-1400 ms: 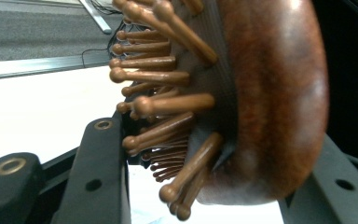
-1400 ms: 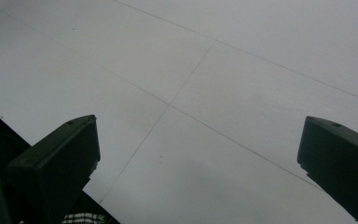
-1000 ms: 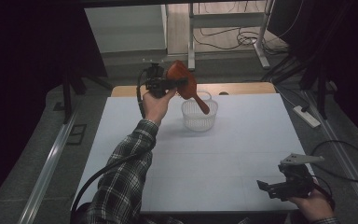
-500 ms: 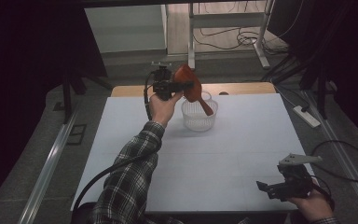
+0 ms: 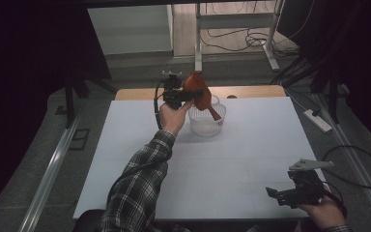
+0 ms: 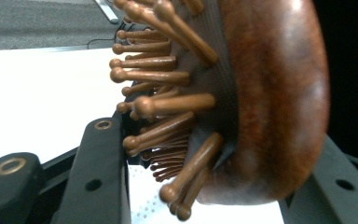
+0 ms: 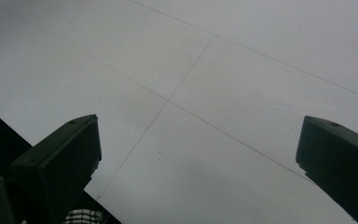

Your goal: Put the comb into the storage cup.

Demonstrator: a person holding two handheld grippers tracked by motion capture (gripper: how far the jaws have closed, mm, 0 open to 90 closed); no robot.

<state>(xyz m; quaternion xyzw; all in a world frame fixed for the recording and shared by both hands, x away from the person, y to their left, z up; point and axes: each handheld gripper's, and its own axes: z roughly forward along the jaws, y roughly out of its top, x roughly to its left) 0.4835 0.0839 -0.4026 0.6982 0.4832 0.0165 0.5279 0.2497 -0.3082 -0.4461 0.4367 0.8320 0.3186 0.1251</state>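
Nearest the person, the right tongs [image 5: 282, 194] rest low at the front right corner of the counter [image 5: 251, 159], jaws spread wide with only bare surface between them. Well apart from them, toward the far edge, the left tongs [image 5: 186, 93] are clamped on the head of a wooden hairbrush [image 5: 199, 92]. Its bristles face one jaw and its handle slants down into the clear basket [image 5: 206, 123] beneath. The left hand [image 5: 173, 118] is plainly the nearer one, so lowering the brush along that slant looks like the next step.
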